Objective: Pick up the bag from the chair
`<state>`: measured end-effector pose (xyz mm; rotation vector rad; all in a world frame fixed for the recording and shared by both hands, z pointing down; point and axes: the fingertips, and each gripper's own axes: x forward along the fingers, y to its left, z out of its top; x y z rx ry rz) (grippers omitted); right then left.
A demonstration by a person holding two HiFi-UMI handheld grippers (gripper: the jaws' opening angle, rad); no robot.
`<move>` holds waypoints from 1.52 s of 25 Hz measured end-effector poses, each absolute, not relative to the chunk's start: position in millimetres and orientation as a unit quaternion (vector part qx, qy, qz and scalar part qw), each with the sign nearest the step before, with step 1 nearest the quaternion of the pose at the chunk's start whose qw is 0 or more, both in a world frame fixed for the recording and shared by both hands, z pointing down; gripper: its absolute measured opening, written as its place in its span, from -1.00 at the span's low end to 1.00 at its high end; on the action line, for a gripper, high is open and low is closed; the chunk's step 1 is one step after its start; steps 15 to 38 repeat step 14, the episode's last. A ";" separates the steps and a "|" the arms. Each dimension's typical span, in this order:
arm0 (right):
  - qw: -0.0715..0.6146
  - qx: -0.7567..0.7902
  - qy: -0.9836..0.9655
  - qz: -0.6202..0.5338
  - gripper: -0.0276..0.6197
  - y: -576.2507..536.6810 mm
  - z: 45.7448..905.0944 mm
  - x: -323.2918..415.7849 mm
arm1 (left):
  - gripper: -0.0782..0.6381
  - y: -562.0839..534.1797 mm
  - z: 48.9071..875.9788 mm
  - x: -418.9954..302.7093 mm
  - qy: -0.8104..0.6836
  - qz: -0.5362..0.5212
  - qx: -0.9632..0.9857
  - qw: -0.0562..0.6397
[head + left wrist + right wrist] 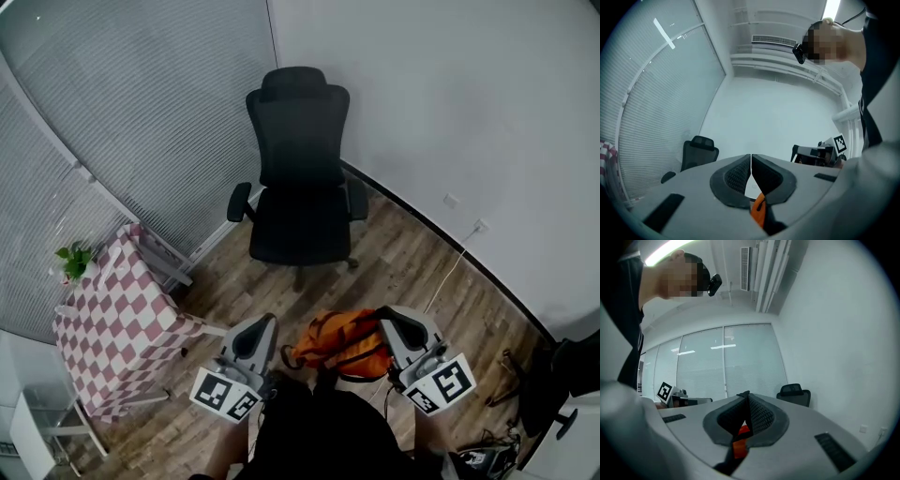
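My left gripper (751,165) is fully closed. Its two dark ribbed pads meet along a thin seam, and an orange strap (759,208) is pinched low between them, near the root of the jaws. My right gripper (746,406) is closed the same way, with an orange-red piece of the bag caught at the base of its jaws. It looks like a strap or handle, though from this close it could be a fold of the fabric.

From my head camera, the orange bag (339,342) hangs between the two grippers, close in front of my body and above the wooden floor (412,262). The left tool is just beside its left end and the right tool is against its right side. Dark straps run across the bag's top. Each gripper's cube with square markers faces up at me.

The black office chair (302,169) stands further ahead, well apart from the bag. It faces me, with its back toward the corner where the slatted blinds (141,103) meet the white wall (469,103).

To my left is a small table under a red-and-white checked cloth (117,319), with a green potted plant (73,260) by its far corner next to the blinds. A white cable (450,272) runs from a wall socket down onto the floor at the right.
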<state>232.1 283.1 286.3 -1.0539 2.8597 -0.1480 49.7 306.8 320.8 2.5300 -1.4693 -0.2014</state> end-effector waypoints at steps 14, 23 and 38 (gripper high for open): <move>0.040 -0.349 0.935 -0.053 -0.84 264.6 294.3 227.5 | -0.68 299.6 325.9 37.7 -0.510 -0.067 0.851 0.108; 0.040 -0.349 0.935 -0.053 -0.84 264.6 294.3 227.5 | -0.68 299.6 325.9 37.7 -0.510 -0.067 0.851 0.108; 0.040 -0.349 0.935 -0.053 -0.84 264.6 294.3 227.5 | -0.68 299.6 325.9 37.7 -0.510 -0.067 0.851 0.108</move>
